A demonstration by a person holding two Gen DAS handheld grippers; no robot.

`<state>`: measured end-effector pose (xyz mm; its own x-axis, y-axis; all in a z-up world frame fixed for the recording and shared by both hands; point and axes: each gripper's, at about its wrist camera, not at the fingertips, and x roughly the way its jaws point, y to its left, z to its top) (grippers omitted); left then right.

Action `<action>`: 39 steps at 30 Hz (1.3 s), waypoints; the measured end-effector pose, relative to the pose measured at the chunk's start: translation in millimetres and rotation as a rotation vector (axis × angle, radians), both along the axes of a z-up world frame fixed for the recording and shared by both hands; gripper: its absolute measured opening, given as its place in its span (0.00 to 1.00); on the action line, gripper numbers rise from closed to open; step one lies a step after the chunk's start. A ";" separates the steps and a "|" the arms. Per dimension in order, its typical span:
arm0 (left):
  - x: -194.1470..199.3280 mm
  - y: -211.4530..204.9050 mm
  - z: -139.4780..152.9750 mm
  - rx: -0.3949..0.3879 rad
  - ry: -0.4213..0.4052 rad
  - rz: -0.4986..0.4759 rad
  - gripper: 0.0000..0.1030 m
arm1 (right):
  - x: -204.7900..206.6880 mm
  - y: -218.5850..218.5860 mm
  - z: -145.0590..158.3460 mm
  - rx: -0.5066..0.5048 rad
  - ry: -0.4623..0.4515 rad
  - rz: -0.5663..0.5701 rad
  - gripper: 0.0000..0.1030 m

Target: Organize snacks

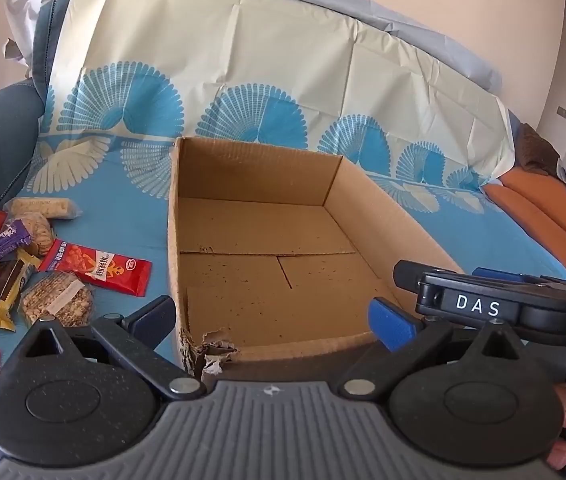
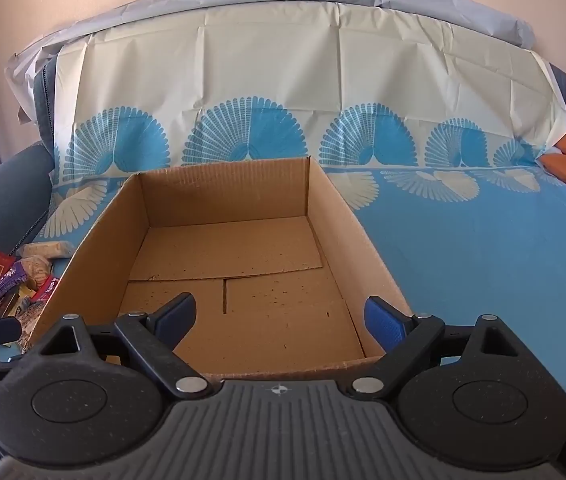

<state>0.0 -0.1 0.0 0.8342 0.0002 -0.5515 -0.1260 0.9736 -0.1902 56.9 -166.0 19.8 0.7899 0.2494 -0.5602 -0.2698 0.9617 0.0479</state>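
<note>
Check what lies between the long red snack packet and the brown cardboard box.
Nothing: in the left wrist view only bare blue patterned cloth separates the long red snack packet from the brown cardboard box.

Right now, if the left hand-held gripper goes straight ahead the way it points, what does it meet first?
Probably the cardboard box: the open left hand-held gripper aims over its torn near wall toward the bare floor inside. Depth is unclear.

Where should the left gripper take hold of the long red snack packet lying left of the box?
Grip the red packet across its narrow width near the middle, coming down from above. It lies flat on the blue cloth with its right end free, while its left end runs into the pile of snacks. The left gripper is open, and it likely spans that width.
</note>
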 end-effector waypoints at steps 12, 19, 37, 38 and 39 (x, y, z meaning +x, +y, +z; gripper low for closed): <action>0.6 -0.7 2.1 -0.013 -0.007 -0.013 0.99 | 0.7 2.2 1.4 -0.005 0.007 0.008 0.89; -2.2 -1.3 0.9 -0.015 -0.011 -0.015 0.99 | 2.7 2.6 2.8 -0.001 0.008 0.019 0.89; -1.5 -1.7 1.0 -0.014 0.008 -0.013 0.98 | 1.1 -0.4 5.2 0.009 0.002 0.030 0.83; -1.9 -3.0 1.6 -0.012 0.009 -0.013 0.98 | 2.2 -1.0 5.8 0.008 0.003 0.032 0.83; -2.2 -3.3 1.4 -0.011 0.007 -0.015 0.97 | 2.2 -0.9 5.8 0.007 0.003 0.033 0.82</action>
<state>-2.2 -3.4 1.4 0.8300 -0.0183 -0.5575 -0.1129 0.9733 -0.2001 59.1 -166.9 25.6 0.7797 0.2792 -0.5604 -0.3008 0.9521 0.0558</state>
